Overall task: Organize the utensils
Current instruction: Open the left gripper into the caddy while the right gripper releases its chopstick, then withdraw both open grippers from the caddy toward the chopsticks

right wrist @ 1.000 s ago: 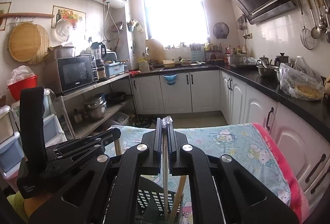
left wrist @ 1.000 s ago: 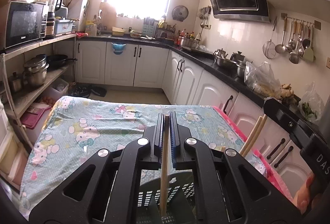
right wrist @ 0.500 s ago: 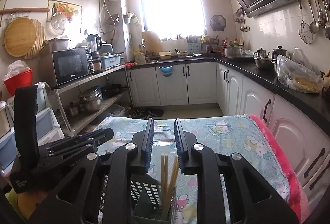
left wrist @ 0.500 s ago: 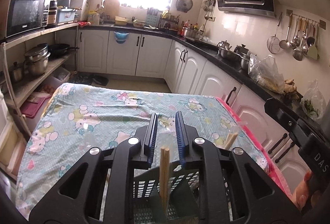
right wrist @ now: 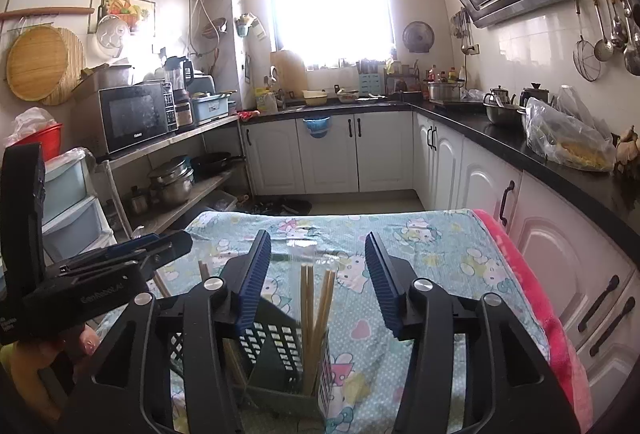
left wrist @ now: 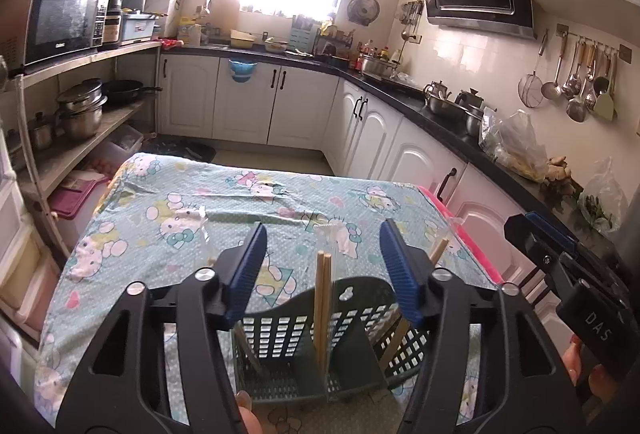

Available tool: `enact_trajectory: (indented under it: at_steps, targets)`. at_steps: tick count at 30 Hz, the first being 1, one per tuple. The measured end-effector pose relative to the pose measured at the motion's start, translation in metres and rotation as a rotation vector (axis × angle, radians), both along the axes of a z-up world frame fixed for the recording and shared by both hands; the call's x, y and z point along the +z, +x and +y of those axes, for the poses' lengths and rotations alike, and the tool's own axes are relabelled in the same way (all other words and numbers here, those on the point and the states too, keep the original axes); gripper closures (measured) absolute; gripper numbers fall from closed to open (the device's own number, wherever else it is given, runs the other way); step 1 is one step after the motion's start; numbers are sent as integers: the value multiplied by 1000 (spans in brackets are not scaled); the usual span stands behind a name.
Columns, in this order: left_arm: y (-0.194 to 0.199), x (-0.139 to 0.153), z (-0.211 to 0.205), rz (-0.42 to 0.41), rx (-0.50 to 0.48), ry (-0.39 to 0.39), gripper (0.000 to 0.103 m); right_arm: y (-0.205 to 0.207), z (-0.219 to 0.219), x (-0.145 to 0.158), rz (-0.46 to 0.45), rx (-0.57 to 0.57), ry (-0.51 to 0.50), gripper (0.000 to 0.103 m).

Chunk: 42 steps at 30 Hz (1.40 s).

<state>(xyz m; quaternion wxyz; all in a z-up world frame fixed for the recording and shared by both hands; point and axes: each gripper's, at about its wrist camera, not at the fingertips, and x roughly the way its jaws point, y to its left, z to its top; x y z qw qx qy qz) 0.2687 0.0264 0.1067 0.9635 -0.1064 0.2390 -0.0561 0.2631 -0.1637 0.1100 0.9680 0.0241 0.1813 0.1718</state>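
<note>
A dark green slotted utensil basket stands on the near part of the table; it also shows in the right wrist view. Wooden chopsticks stand upright in its middle compartment, and more chopsticks stand in the compartment under the right gripper. My left gripper is open above the basket with its jaws wide on either side of the chopsticks, not touching them. My right gripper is open above its chopsticks in the same way. Each gripper's body shows at the edge of the other's view.
The table carries a light blue cartoon-print cloth with a pink edge on the right. Clear plastic wrappers lie on the cloth beyond the basket. White cabinets and a black counter run along the right; a shelf with pots stands on the left.
Both grippers were shut on chopsticks a second ago. They have opened wide and let them go; the chopsticks now stand in the basket. Both grippers have drawn up and back a little.
</note>
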Motion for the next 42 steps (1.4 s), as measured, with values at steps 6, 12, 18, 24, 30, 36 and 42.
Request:
enact_trajectory:
  at_steps: [6, 12, 18, 24, 30, 36, 42]
  targets:
    - [-14, 1, 0, -5, 1, 0, 40, -12, -7, -3, -4, -3, 0, 50]
    - [-29, -1, -4, -11, -6, 9, 27, -29, -16, -5, -8, -1, 0, 45]
    - [-47, -8, -6, -6, -2, 25, 13, -44, -20, -9, -1, 8, -9, 39]
    - [-65, -18, -6, 5, 12, 67, 11, -57, -22, -17, 17, 15, -23, 38]
    - [-79, -29, -3, 22, 26, 69, 11, -69, -18, -27, 43, 31, -32, 37]
    - [-89, -39, 0, 45, 40, 66, 11, -81, -10, -37, 64, 58, -46, 36]
    - [-98, -46, 4, 57, 49, 71, 11, -90, -4, -46, 82, 77, -53, 36]
